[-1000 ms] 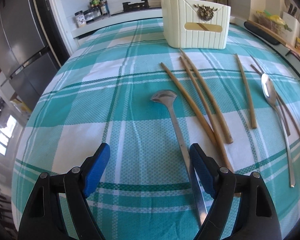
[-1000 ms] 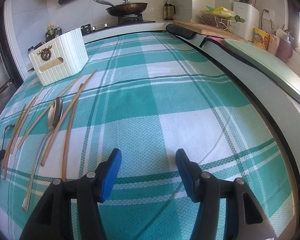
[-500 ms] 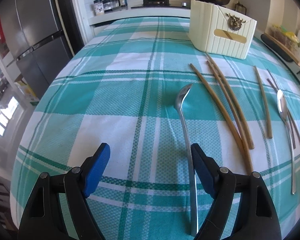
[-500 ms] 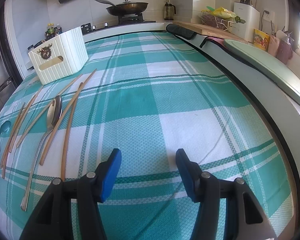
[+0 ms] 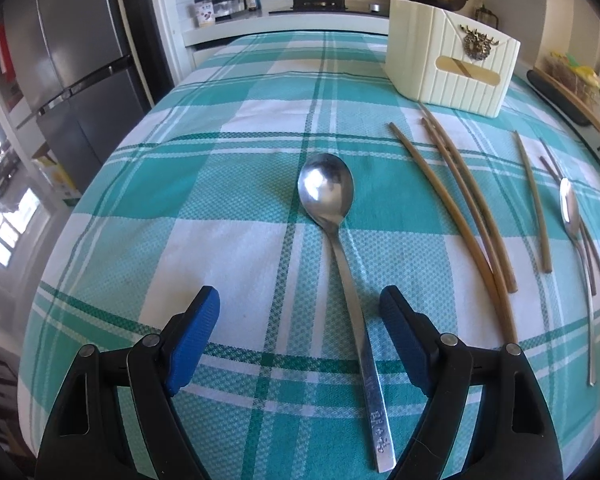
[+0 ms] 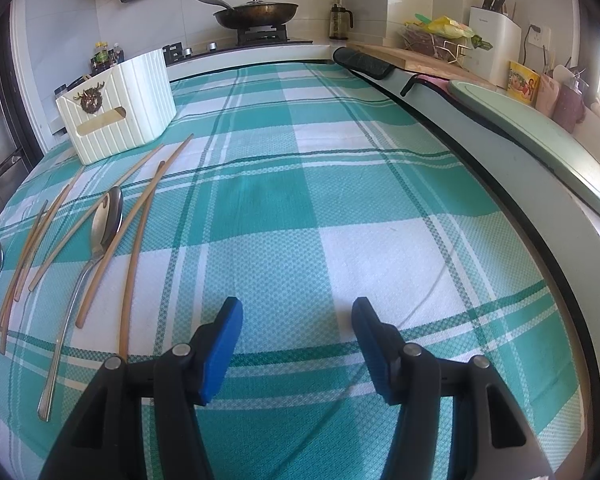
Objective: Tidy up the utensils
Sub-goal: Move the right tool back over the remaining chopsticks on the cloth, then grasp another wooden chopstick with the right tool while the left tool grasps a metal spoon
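Note:
A steel spoon [image 5: 326,190] lies bowl-up on the teal plaid cloth, its handle running back between the blue pads of my left gripper [image 5: 300,300], which is open and does not touch it. Several bamboo chopsticks [image 5: 460,216] and a second spoon [image 5: 571,208] lie to the right. The cream ribbed box [image 5: 452,68] stands behind them. My right gripper [image 6: 296,312] hangs open over bare cloth with nothing between its pads. In its view the chopsticks [image 6: 138,232], the second spoon [image 6: 107,216] and the box [image 6: 120,108] are at the left.
A wok [image 6: 256,12] sits on the stove behind the table. A fridge [image 5: 72,72] stands at the left. A green board [image 6: 540,148], a knife block [image 6: 494,48] and jars line the counter on the right, past the table's dark edge [image 6: 500,196].
The spoon between my left jaws showed its bowl edge-on and now lies flat, bowl up and nearer the middle. The left view has swung right to left. The right gripper has not moved.

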### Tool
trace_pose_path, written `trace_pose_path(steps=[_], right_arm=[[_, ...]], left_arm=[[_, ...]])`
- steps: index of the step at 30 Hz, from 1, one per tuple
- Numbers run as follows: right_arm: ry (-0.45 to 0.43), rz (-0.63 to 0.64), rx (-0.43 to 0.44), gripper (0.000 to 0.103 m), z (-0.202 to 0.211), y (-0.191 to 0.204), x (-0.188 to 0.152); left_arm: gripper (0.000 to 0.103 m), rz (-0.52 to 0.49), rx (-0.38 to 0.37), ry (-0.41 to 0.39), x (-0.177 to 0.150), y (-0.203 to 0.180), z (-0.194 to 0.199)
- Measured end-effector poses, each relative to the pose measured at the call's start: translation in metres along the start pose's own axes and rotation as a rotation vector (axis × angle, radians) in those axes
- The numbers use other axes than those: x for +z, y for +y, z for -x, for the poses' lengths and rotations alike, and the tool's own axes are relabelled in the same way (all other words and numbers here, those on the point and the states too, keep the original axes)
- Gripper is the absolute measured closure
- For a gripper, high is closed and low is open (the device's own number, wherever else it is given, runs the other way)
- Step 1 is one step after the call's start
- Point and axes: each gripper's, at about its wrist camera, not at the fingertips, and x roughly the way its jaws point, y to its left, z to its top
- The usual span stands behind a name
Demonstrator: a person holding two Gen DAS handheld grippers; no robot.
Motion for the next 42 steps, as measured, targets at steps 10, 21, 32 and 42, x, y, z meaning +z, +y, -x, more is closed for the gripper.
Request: trace_pose_path(steps=[10, 21, 32, 42], right_arm=[[0.016, 0.135, 0.178, 0.045, 0.012, 0.047, 0.018], [0.104, 0.314, 0.154, 0.097, -0.008, 0.083, 0.014], [0.114, 0.150, -0.172, 0.097, 0.005, 0.020, 0.009], [0.106, 0.104, -0.219, 0.096, 0.002, -0.007, 0.010]], left_arm=[[0.013, 0.024, -0.005, -0.003, -0.003, 0.005, -0.001], [0.010, 0.030, -0.012, 0.000, -0.004, 0.007, -0.002], [0.008, 0.031, -0.011, 0.002, -0.003, 0.006, -0.002], [0.006, 0.035, -0.006, 0.007, -0.004, 0.007, -0.004]])
